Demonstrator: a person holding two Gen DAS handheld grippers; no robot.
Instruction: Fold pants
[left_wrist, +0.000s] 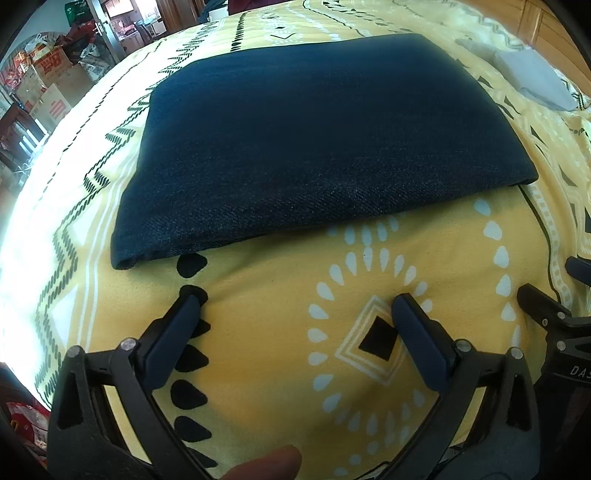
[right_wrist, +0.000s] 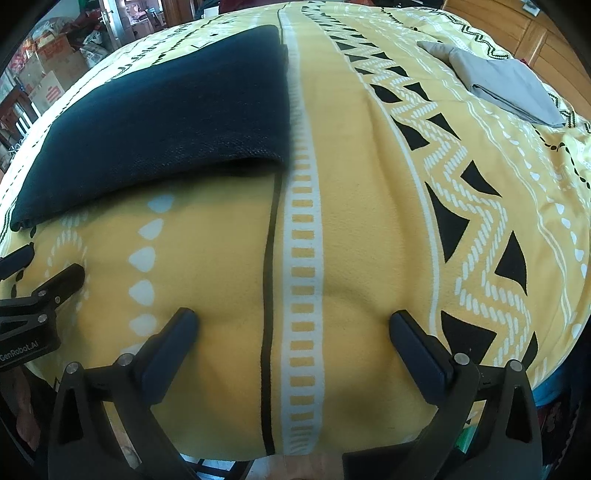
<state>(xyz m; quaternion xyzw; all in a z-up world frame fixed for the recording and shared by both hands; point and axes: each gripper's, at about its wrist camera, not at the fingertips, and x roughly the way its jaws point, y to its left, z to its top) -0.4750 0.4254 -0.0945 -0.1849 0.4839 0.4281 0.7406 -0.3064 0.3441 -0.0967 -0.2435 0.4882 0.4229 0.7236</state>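
Dark blue denim pants (left_wrist: 314, 147) lie folded into a flat rectangle on the yellow patterned bedspread (left_wrist: 277, 350). They also show in the right wrist view (right_wrist: 166, 118) at the upper left. My left gripper (left_wrist: 295, 299) is open and empty, just in front of the pants' near edge. My right gripper (right_wrist: 293, 319) is open and empty, over bare bedspread to the right of the pants. The right gripper's fingers (left_wrist: 543, 306) show at the right edge of the left wrist view, and the left gripper's fingers (right_wrist: 55, 284) at the left edge of the right wrist view.
A folded grey garment (right_wrist: 506, 85) lies at the far right of the bed; it also shows in the left wrist view (left_wrist: 535, 81). Cardboard boxes (left_wrist: 51, 85) and clutter stand beyond the bed's left side. A wooden headboard (right_wrist: 535, 33) borders the far right.
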